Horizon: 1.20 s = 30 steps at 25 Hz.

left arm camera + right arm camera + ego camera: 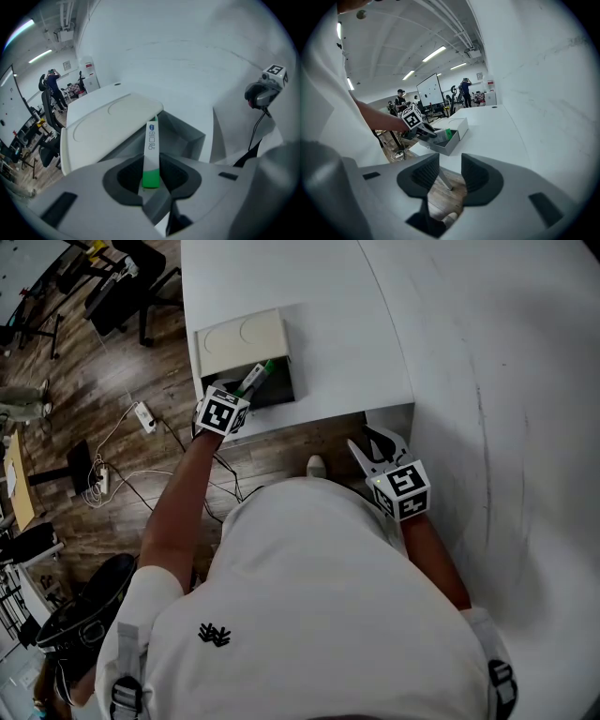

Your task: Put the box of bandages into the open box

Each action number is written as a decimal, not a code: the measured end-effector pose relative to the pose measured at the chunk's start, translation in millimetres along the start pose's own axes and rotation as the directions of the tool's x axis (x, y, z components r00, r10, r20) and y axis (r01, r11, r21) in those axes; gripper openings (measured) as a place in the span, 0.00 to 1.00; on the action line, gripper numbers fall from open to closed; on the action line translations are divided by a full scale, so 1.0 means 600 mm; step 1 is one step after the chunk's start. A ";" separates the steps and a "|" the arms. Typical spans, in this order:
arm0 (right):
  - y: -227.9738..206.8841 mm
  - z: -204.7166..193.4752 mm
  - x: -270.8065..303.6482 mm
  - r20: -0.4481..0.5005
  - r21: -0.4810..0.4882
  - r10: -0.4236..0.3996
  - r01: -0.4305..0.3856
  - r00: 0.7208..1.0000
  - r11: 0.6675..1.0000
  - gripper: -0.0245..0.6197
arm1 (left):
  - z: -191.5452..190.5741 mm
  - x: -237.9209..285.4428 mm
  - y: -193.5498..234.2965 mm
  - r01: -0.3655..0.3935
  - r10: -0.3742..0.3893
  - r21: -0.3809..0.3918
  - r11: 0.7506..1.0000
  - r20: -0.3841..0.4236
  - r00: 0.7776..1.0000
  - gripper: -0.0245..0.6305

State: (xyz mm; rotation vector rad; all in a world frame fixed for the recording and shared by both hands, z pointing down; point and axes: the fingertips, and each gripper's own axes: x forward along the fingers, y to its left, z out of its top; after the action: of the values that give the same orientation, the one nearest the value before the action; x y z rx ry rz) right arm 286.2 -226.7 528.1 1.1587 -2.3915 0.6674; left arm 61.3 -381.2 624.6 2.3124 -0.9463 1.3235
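The box of bandages (255, 378), a thin white box with a green end, is tilted over the open box (277, 393), its white end pointing into the grey inside. My left gripper (246, 393) is shut on the green end; in the left gripper view both pads press the bandage box (151, 154) edge-on above the open box (183, 137), whose lid (101, 126) lies folded back at the left. My right gripper (373, 448) stands open and holds nothing, off the table's front corner. The right gripper view shows its own jaws (450, 172) apart, with the bandage box (444, 135) far ahead.
The white table (309, 296) ends just in front of the open box; wood floor lies below. A power strip with cables (142, 415) and office chairs (127, 282) are on the floor at the left. A curved white wall (525, 381) rises at the right.
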 end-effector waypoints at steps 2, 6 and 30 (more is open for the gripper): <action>-0.001 0.003 -0.002 -0.005 0.000 0.003 -0.003 1.000 1.000 0.27 | 0.006 -0.003 -0.001 0.001 -0.001 -0.002 1.000 0.002 1.000 0.20; -0.002 0.008 0.012 -0.011 -0.004 0.013 -0.013 1.000 1.000 0.27 | 0.006 0.000 0.005 0.005 -0.005 -0.006 1.000 0.000 1.000 0.24; 0.099 0.033 0.070 -0.017 -0.093 0.086 -0.087 0.996 0.992 0.26 | 0.001 -0.139 0.014 0.030 -0.006 -0.104 0.994 0.224 0.975 0.24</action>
State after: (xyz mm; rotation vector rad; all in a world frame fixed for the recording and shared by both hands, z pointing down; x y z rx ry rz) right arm 211.0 -231.6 520.5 1.0146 -2.4460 0.5815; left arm 26.6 -355.3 552.6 2.4155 -1.0333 0.9936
